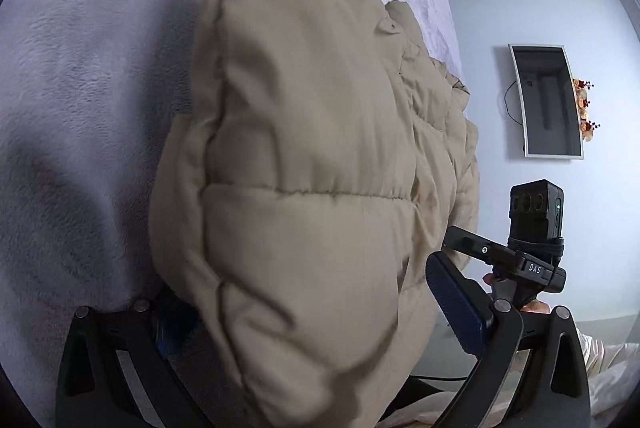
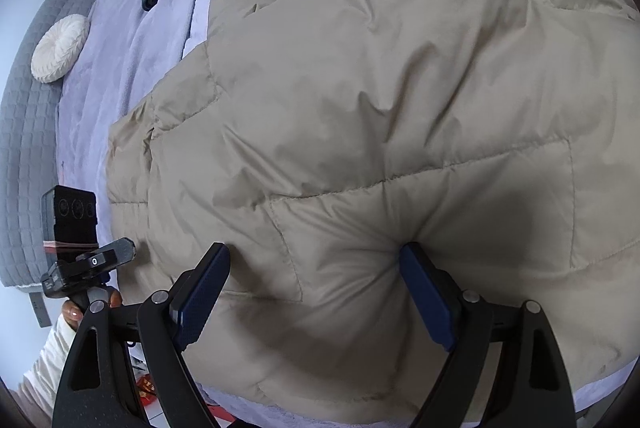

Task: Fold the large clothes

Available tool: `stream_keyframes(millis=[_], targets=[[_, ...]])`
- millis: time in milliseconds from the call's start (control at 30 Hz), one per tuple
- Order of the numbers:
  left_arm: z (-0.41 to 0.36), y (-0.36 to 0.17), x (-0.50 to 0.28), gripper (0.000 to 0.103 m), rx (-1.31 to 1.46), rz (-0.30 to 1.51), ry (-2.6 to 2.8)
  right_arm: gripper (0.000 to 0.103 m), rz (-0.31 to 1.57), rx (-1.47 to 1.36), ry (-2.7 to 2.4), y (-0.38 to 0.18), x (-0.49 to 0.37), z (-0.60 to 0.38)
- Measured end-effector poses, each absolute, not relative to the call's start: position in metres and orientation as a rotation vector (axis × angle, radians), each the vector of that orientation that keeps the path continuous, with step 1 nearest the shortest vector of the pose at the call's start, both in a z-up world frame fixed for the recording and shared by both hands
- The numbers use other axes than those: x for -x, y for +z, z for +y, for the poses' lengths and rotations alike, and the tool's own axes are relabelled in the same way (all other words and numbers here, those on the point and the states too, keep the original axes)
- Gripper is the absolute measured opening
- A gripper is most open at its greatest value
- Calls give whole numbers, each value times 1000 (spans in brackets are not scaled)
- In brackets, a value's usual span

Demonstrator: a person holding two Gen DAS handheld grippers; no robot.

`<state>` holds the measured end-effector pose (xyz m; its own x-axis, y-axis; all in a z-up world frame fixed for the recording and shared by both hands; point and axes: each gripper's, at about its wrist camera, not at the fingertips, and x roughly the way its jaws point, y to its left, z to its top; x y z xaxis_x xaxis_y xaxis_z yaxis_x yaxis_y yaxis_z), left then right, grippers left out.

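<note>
My left gripper (image 1: pixel 312 312) has its jaws spread wide, with a thick fold of the beige puffer jacket (image 1: pixel 312 131) bulging between them above the lilac bedspread (image 1: pixel 80 75). My right gripper (image 2: pixel 316 292) is likewise spread, both pads pressing into the jacket lying on the bed.

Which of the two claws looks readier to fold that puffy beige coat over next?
Probably the left gripper: the coat already hangs between its fingers, raised off the bed. The right gripper only presses open on flat fabric.
</note>
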<state>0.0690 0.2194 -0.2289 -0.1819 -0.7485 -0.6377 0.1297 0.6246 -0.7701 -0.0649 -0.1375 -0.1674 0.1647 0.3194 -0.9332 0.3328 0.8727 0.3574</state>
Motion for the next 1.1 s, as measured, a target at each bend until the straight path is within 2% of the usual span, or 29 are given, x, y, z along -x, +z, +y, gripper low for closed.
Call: stream_keyframes(millis=[233, 333, 367, 467, 633, 667, 733, 767, 833, 1100], targets=[[191, -228, -62, 102, 518, 1615, -991, 90, 1428, -550, -9, -171, 64, -136], [175, -221, -55, 55, 396, 1608, -992, 90, 1440, -543, 1, -170, 63, -136], [174, -219, -55, 49, 394, 1607, -986, 90, 1450, -539, 9, -169, 62, -136], [177, -205, -55, 35, 433, 1589, -987, 90, 1460, -531, 34, -157, 61, -140], [172, -162, -48, 33, 443, 1545, -1009, 87, 1347, -471, -27, -129, 72, -166], [168, -152, -46, 34, 440, 1536, -1012, 78, 1323, -472, -41, -127, 73, -172], [157, -129, -42, 34, 420, 1518, -1015, 16, 1311, -491, -47, -131, 73, -184], [151, -118, -39, 34, 406, 1512, -1014, 11, 1317, -498, -53, -137, 71, -188], [134, -93, -33, 34, 373, 1493, -1017, 9, 1309, -505, -45, -147, 67, -194], [34, -39, -10, 34, 249, 1497, -944, 2, 1288, -631, 18, -185, 41, -217]])
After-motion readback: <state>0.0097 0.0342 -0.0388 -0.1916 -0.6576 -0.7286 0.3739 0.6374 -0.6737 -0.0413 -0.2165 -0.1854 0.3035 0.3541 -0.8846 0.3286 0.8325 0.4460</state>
